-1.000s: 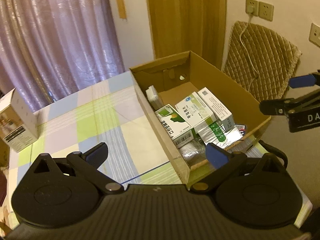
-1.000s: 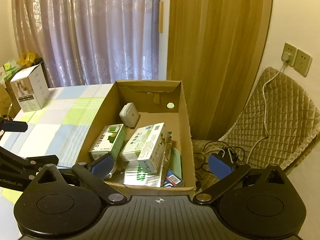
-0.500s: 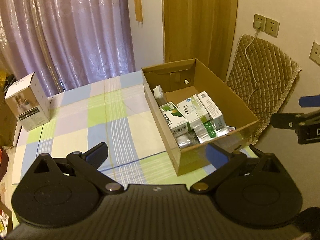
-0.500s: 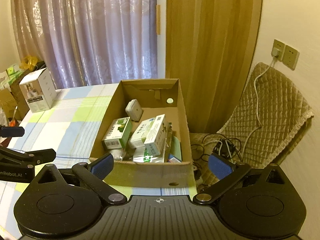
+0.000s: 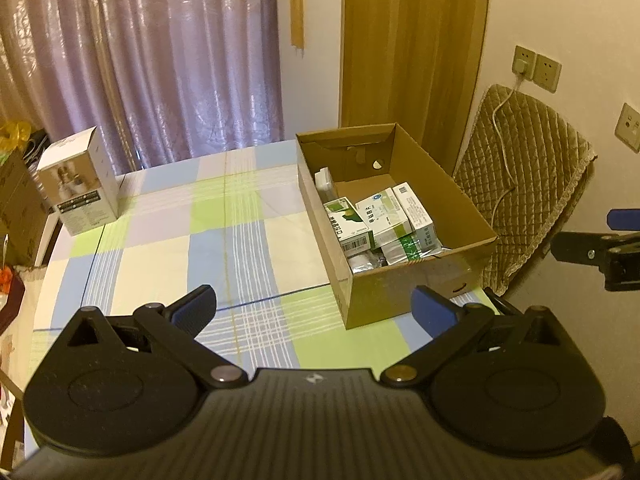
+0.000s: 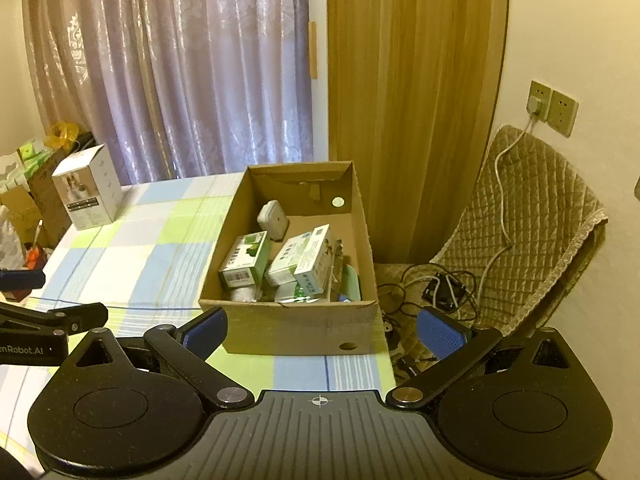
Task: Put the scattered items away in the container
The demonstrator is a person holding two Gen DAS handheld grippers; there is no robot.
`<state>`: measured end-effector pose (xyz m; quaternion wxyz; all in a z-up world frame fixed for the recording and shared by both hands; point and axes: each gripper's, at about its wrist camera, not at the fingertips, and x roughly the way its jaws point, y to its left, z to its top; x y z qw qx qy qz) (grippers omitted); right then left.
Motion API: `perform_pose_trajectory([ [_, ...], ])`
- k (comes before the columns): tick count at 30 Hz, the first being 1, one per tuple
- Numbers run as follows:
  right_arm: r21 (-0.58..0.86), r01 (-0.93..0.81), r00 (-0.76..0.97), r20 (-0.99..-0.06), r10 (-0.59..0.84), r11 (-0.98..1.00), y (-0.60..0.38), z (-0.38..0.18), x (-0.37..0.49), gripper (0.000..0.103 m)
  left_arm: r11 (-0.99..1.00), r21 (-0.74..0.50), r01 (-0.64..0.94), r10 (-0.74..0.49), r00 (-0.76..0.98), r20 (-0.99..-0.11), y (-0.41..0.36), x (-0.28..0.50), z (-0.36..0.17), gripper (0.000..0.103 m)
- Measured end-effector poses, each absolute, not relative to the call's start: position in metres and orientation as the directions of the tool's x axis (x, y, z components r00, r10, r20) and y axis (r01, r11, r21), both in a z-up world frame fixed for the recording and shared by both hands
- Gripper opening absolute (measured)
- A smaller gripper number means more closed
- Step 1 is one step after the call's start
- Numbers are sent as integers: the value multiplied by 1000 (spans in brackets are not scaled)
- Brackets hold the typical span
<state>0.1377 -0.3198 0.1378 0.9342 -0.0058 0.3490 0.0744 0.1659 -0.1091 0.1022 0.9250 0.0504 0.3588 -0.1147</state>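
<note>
Cardboard box [image 6: 298, 330] is sitting at the table's [image 5: 168, 248] right edge, holding the medicine packs [image 6: 276, 260]. Both grippers, left [image 5: 314, 312] and right [image 6: 322, 330], are hovering short of it, jaws spread wide and gripping nothing. White carton [image 5: 78, 186] is standing far left.

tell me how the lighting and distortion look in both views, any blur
Left wrist view: warm, dim yellowish light, fisheye bending the door frame, dark corners; box sharp. Right wrist view: same warm cast, sheen on the curtain, edges curved, no motion blur.
</note>
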Motion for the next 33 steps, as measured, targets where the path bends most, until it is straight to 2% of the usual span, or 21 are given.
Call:
perform_pose_trajectory([
  [33, 64, -59, 730, -678, 86, 996, -337, 131, 77, 103, 982, -37, 183, -156, 694, -703, -111, 113, 88, 102],
])
